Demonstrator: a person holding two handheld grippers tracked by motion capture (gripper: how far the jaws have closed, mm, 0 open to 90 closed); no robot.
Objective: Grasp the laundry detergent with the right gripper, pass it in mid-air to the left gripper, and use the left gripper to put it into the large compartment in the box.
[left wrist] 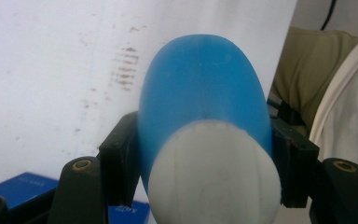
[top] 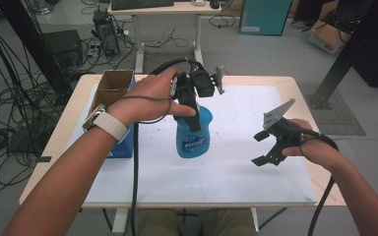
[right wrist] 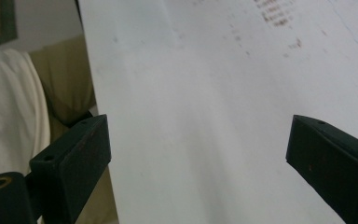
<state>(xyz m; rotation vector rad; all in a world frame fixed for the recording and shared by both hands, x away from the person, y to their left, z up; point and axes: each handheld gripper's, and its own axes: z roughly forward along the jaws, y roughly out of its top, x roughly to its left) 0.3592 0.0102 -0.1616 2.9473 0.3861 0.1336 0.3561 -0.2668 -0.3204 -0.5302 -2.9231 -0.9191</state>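
**Blue bottle gripped, right jaws empty**

Left gripper (top: 193, 114) clamped on the blue bottle (top: 193, 135), pads pinching its sides near the white cap end (left wrist: 214, 177). Bottle held upright at the middle of the white sheet (top: 236, 172), beside the blue box (top: 123, 147). Right gripper (top: 262, 147) well apart to the right over the sheet, jaws spread wide, nothing between them.
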